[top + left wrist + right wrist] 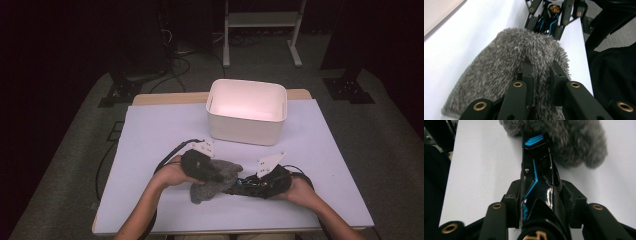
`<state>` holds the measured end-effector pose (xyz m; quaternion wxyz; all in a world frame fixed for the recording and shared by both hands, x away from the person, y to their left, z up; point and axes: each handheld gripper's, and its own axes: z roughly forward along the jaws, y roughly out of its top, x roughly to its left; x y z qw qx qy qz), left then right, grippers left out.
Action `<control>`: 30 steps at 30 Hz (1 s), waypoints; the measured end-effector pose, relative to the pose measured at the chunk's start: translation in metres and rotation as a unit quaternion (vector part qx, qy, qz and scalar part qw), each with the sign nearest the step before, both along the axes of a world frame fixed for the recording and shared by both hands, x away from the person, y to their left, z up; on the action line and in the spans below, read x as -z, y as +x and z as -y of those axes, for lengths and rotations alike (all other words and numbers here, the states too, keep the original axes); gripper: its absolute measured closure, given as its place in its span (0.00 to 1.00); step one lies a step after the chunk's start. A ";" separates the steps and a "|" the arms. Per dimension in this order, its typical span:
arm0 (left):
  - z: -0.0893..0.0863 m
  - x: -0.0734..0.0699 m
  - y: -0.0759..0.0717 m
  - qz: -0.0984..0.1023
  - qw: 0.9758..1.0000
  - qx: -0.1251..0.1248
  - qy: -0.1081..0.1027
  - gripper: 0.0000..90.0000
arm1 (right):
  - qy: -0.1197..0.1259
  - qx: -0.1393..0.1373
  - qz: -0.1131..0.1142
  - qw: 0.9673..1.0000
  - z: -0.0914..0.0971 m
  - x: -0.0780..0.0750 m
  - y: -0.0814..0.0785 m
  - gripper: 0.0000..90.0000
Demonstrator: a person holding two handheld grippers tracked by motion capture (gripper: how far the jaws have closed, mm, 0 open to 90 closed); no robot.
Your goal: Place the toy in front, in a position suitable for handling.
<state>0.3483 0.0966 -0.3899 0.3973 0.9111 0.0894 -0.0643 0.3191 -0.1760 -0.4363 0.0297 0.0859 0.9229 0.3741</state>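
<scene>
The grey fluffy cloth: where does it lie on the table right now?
In the high view the grey fluffy cloth lies near the table's front edge, between the left gripper, which pinches it, and the right gripper, in front of the white bin.

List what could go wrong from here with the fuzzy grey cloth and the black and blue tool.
1. The left gripper pinches just a fold of the fuzzy grey cloth; a pull could slip it free.
2. The glossy black and blue tool sits between the right gripper's fingers with its tip in the pile; it may snag fibres.
3. The white bin stands close behind; a sweep could bump it.
</scene>
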 end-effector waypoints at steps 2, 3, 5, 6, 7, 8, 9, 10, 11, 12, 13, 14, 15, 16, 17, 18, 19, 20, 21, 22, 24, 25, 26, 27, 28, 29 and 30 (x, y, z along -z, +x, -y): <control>-0.010 0.002 0.001 -0.004 1.000 -0.009 -0.008 0.87 | 0.002 -0.002 -0.006 1.000 0.001 0.000 0.001 0.61; -0.014 0.002 0.001 -0.006 1.000 -0.012 -0.010 0.87 | 0.003 -0.002 -0.006 1.000 0.001 0.000 0.001 0.61; -0.024 0.002 0.002 -0.004 1.000 -0.021 -0.014 0.87 | 0.002 -0.002 -0.002 1.000 0.001 0.000 0.000 0.62; -0.029 0.002 0.002 -0.003 1.000 -0.027 -0.015 0.87 | 0.002 -0.002 -0.002 1.000 0.001 0.000 0.000 0.62; -0.034 0.002 0.001 -0.003 0.999 -0.031 -0.017 0.87 | 0.002 -0.003 -0.002 1.000 0.001 0.000 0.000 0.62; -0.039 0.002 0.001 -0.003 0.999 -0.037 -0.019 0.87 | 0.003 -0.004 0.000 1.000 0.001 0.000 0.000 0.62; -0.045 0.001 0.001 -0.002 0.999 -0.042 -0.019 0.87 | 0.003 -0.004 0.000 1.000 0.001 0.000 0.000 0.62; -0.051 0.001 0.001 -0.002 0.999 -0.048 -0.021 0.87 | 0.004 -0.005 0.000 1.000 0.001 0.000 0.000 0.62; -0.057 0.000 0.001 -0.001 0.998 -0.053 -0.021 0.87 | 0.006 -0.007 0.000 1.000 0.001 0.000 0.001 0.62; -0.063 -0.001 0.001 -0.002 0.998 -0.060 -0.023 0.87 | 0.007 -0.006 0.000 1.000 0.001 0.000 0.002 0.62; -0.068 -0.002 0.001 0.000 0.998 -0.065 -0.024 0.87 | 0.009 -0.007 0.000 1.000 0.001 0.001 0.003 0.62; -0.074 -0.004 0.000 -0.002 0.997 -0.071 -0.029 0.87 | 0.010 -0.007 0.001 1.000 0.001 0.001 0.004 0.62; -0.080 -0.007 0.000 0.002 0.997 -0.076 -0.031 0.87 | 0.012 -0.005 0.002 1.000 0.001 0.001 0.004 0.62; -0.086 -0.010 0.000 0.004 0.996 -0.081 -0.030 0.87 | 0.014 -0.006 -0.001 1.000 0.001 0.001 0.005 0.62; -0.092 -0.014 0.000 0.007 0.996 -0.086 -0.033 0.88 | 0.017 -0.006 -0.001 1.000 0.001 0.002 0.007 0.62; -0.097 -0.017 0.000 0.010 0.995 -0.092 -0.033 0.87 | 0.019 -0.004 -0.001 1.000 0.001 0.002 0.007 0.62; -0.103 -0.021 -0.001 0.014 0.995 -0.098 -0.032 0.88 | 0.019 -0.003 -0.003 1.000 0.001 0.002 0.008 0.62; -0.109 -0.025 -0.001 0.017 0.994 -0.103 -0.031 0.88 | 0.021 -0.002 -0.004 1.000 0.001 0.002 0.009 0.62; -0.115 -0.029 -0.002 0.020 0.994 -0.108 -0.030 0.87 | 0.021 -0.001 -0.004 1.000 0.002 0.001 0.009 0.62; -0.121 -0.033 -0.003 0.025 0.993 -0.114 -0.026 0.88 | 0.024 -0.002 -0.006 1.000 0.002 0.001 0.010 0.62; -0.132 -0.041 -0.005 0.033 0.991 -0.124 -0.021 0.87 | 0.027 0.000 -0.007 1.000 0.003 0.000 0.012 0.62; -0.138 -0.045 -0.006 0.036 0.991 -0.130 -0.019 0.87 | 0.027 0.002 -0.007 1.000 0.004 0.000 0.013 0.62; -0.144 -0.049 -0.007 0.040 0.990 -0.136 -0.013 0.87 | 0.029 0.002 -0.007 1.000 0.005 -0.001 0.013 0.62; -0.149 -0.053 -0.009 0.044 0.989 -0.143 -0.007 0.87 | 0.031 0.003 -0.007 0.999 0.006 -0.001 0.014 0.62; -0.155 -0.056 -0.010 0.049 0.987 -0.150 -0.002 0.87 | 0.032 0.004 -0.007 0.999 0.006 -0.001 0.015 0.62; -0.160 -0.059 -0.011 0.052 0.986 -0.157 0.005 0.87 | 0.032 0.005 -0.009 0.999 0.007 -0.001 0.015 0.62; -0.163 -0.060 -0.011 0.056 0.985 -0.164 0.013 0.87 | 0.031 0.005 -0.008 0.999 0.007 -0.001 0.015 0.62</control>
